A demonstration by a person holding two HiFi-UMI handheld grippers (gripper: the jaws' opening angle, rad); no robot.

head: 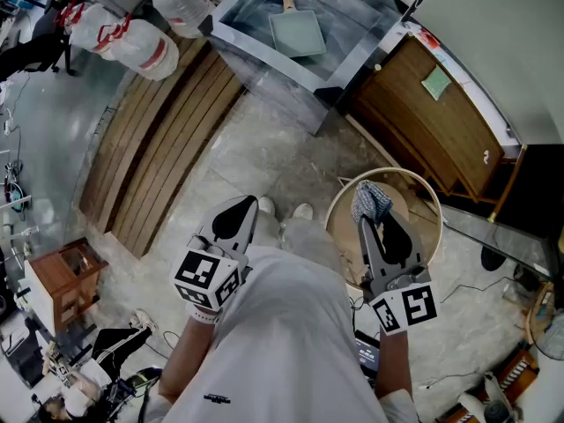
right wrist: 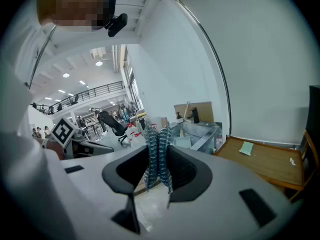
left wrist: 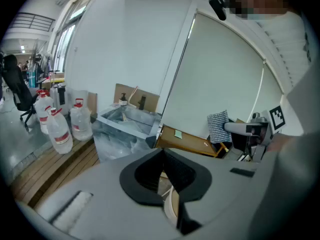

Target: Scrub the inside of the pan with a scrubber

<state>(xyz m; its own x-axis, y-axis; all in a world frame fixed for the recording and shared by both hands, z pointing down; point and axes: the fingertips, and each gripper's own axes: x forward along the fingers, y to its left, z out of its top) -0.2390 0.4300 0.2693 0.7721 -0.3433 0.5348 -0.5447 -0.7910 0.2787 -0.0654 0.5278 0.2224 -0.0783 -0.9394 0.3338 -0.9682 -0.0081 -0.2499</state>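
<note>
My right gripper [head: 374, 222] is shut on a blue-and-white knitted scrubber [head: 370, 199], held in front of my body; in the right gripper view the scrubber [right wrist: 153, 160] stands folded between the pads of that gripper [right wrist: 159, 145]. My left gripper [head: 245, 206] is shut with nothing in it, jaws meeting at the tip [left wrist: 162, 154]. A pale square pan [head: 297, 32] with a wooden handle lies in the metal sink [head: 264, 53] well ahead of both grippers, also visible as the pan [right wrist: 182, 141] past the scrubber.
A round pale-rimmed stand [head: 414, 176] sits on the stone floor under my right gripper. A wooden cabinet [head: 414, 130] with a green note [head: 436, 82] is right of the sink. Water bottles [head: 132, 42] and a slatted wooden platform [head: 167, 139] lie left. A small wooden box [head: 62, 280] is at the lower left.
</note>
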